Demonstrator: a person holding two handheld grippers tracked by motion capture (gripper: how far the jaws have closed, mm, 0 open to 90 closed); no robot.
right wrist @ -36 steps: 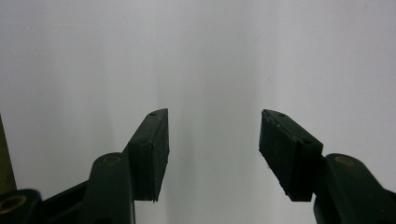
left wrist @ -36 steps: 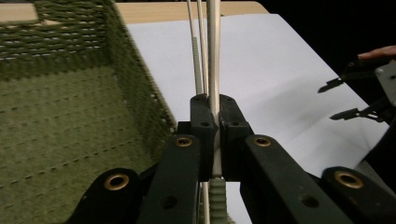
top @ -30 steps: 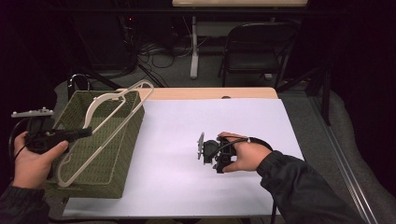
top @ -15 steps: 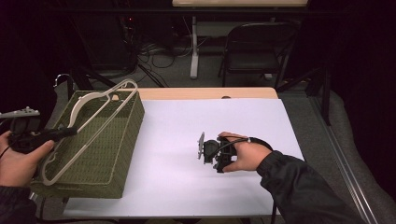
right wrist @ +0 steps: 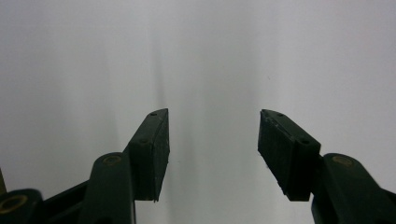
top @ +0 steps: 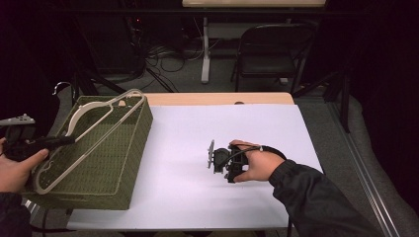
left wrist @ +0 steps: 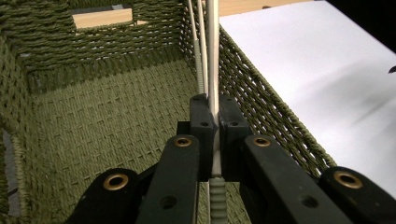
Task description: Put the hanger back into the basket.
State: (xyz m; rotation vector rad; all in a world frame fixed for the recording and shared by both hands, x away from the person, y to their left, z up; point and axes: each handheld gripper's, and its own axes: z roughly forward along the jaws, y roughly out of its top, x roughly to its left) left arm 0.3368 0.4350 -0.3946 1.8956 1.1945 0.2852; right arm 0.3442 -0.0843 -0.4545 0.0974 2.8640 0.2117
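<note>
Hanger (top: 86,136), of pale cream colour, lies slanted across the top of the green woven basket (top: 111,168) at the left side of the tabletop (top: 197,197), and its hook end reaches over the far rim of the basket. The left gripper (top: 47,143) is held by the left hand (top: 17,165) beside the left edge of the basket. In the left gripper view, its jaws are closed tight on a thin bar of the hanger (left wrist: 213,56), above the inside of the basket (left wrist: 107,107). Near the middle of the white tabletop, well apart from the basket, the right hand (top: 259,165) holds the right gripper (top: 220,160) low over the surface. In the right gripper view, the right gripper (right wrist: 212,154) has its jaws wide apart with nothing between them, above the white sheet (right wrist: 210,56).
</note>
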